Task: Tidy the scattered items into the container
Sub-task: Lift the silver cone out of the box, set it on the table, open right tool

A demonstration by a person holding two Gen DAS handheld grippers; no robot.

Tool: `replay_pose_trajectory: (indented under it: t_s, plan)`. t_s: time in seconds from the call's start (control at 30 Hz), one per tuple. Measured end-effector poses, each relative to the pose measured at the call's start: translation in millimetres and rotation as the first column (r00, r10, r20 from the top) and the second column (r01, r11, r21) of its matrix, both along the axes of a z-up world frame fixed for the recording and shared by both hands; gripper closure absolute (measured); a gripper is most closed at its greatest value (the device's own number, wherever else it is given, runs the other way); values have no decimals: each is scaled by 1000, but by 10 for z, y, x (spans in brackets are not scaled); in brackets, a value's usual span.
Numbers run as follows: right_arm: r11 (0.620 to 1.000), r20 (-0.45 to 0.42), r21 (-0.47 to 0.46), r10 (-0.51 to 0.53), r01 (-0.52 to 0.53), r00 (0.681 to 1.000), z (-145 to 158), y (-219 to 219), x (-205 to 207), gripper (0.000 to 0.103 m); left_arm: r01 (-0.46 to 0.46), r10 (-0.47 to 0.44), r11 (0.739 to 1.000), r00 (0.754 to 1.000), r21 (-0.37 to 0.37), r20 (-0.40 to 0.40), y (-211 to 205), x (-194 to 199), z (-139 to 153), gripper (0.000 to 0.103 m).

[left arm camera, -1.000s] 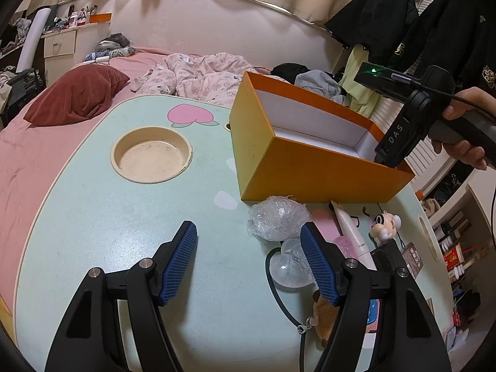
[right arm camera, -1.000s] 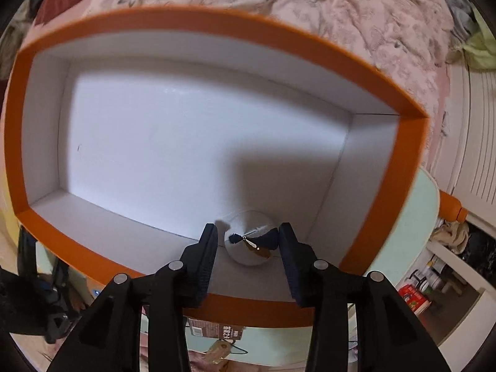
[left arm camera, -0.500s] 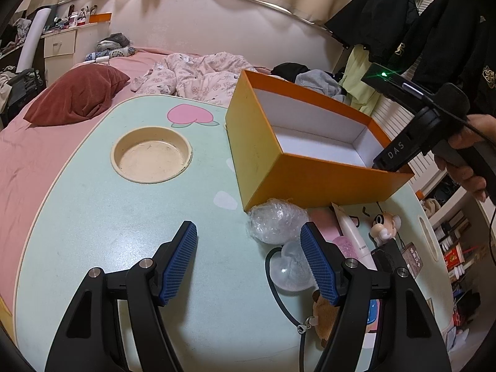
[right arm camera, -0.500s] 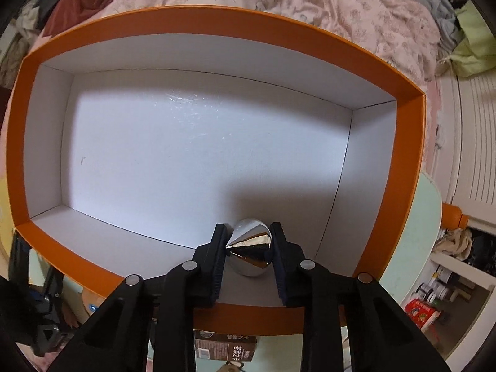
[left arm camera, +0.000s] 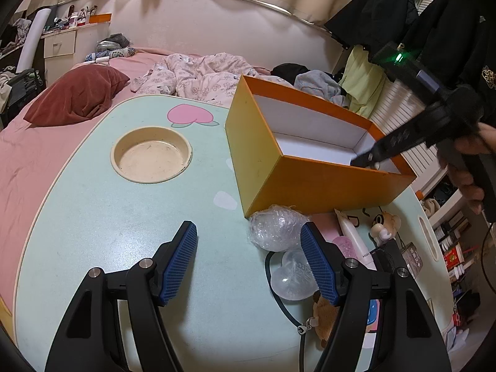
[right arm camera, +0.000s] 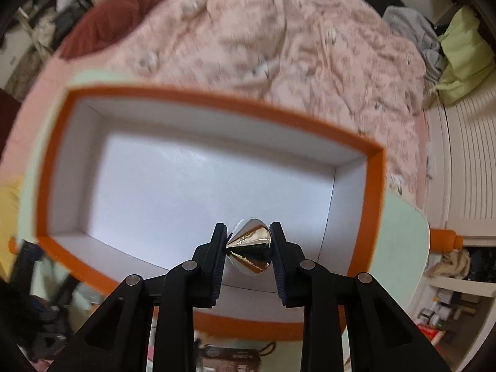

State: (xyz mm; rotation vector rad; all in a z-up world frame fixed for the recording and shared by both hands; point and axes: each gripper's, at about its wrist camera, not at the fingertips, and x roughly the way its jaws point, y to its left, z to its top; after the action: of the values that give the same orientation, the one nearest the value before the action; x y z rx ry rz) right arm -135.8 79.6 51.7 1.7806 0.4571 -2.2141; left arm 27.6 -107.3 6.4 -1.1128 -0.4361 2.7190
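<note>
Behind the mint-green table (left arm camera: 93,217) lies a pink bed (left arm camera: 31,155). Over the near right corner of the orange box (right arm camera: 210,102), the right gripper (right arm camera: 248,248) has just closed and clamps a shiny metallic cone (right arm camera: 251,245). Near the table's front edge, the left gripper (left arm camera: 248,263) hovers with jaws apart, beside a bubble-wrap ball (left arm camera: 276,226).

Right wrist view: bedding (right arm camera: 279,46) and pillow (right arm camera: 108,28) smeared by motion blur, print on the fabric unreadable; box (right arm camera: 55,167) rim soft-edged, its near wall partly hidden behind the right gripper (right arm camera: 249,248); shiny cone-shaped item (right arm camera: 249,246) sits between the pads, its lower half covered by them, what it is cannot be told; dark packet (right arm camera: 229,356) under the frame bottom, cut off, label too small to read

Left wrist view: right gripper tips (left arm camera: 367,159) dip behind the box wall (left arm camera: 325,186); brown plush (left arm camera: 325,313) mostly hidden by the left finger (left arm camera: 319,266); cable (left arm camera: 291,310) runs off the bottom edge; hand (left arm camera: 468,161) cut by the right edge
</note>
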Motion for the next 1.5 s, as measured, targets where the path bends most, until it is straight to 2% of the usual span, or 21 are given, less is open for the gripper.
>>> replay_pose_trajectory:
  t_s: [0.07, 0.13, 0.2, 0.27, 0.4, 0.47, 0.57, 0.63, 0.83, 1.07, 1.23, 1.4, 1.43, 1.5]
  plan:
    - [997, -20, -75, 27, -28, 999, 229, -127, 74, 77, 0, 0, 1000, 1000, 0, 0, -2, 2, 0, 33]
    - [987, -33, -157, 42, -47, 999, 405, -17, 146, 77, 0, 0, 1000, 1000, 1, 0, -7, 5, 1, 33]
    - [974, -72, -212, 62, -76, 996, 628, 51, 464, 77, 1, -1, 1000, 1000, 4, 0, -10, 5, 0, 33]
    - [965, -105, -249, 60, -85, 993, 722, 214, 740, 77, 3, -3, 1000, 1000, 12, 0, -18, -2, -3, 33]
    - [949, -111, -307, 35, -68, 993, 585, 554, 1162, 77, 5, -5, 999, 1000, 50, 5, -71, -45, 25, 33]
    - [945, -120, -326, -18, -22, 993, 421, 821, 1311, 77, 11, -12, 996, 1000, 89, 6, -123, -68, 54, 33]
    - [951, -171, -304, -105, 49, 980, 218, 1125, 1480, 77, 31, -45, 980, 997, 199, 68, -218, -188, 76, 33]
    - [942, -178, -328, -141, 76, 974, 67, 1252, 1581, 77, 25, -47, 974, 994, 224, 96, -240, -266, 87, 33]
    - [913, -145, -398, -162, 92, 976, -299, 1302, 1803, 77, -6, -6, 996, 991, 84, 137, -108, -441, 139, 33]
    - [914, -189, -404, -127, 41, 974, -319, 1230, 1801, 77, -32, 34, 999, 976, -10, 215, -47, -694, 94, 33]
    - [910, -204, -413, -73, -18, 976, -315, 1074, 1772, 77, -54, 56, 998, 975, -17, 215, -70, -842, 169, 33]
    - [889, -247, -455, -63, -58, 967, -276, 1022, 1804, 76, -27, 23, 999, 985, 21, 173, -82, -651, 250, 33]
    - [880, -267, -471, -66, -70, 961, -231, 1047, 1830, 74, -20, 17, 1000, 987, 18, 161, -76, -601, 281, 33]
    - [869, -302, -489, -84, -78, 950, -131, 1117, 1883, 52, 6, -6, 1000, 992, 0, 123, -60, -451, 364, 33]
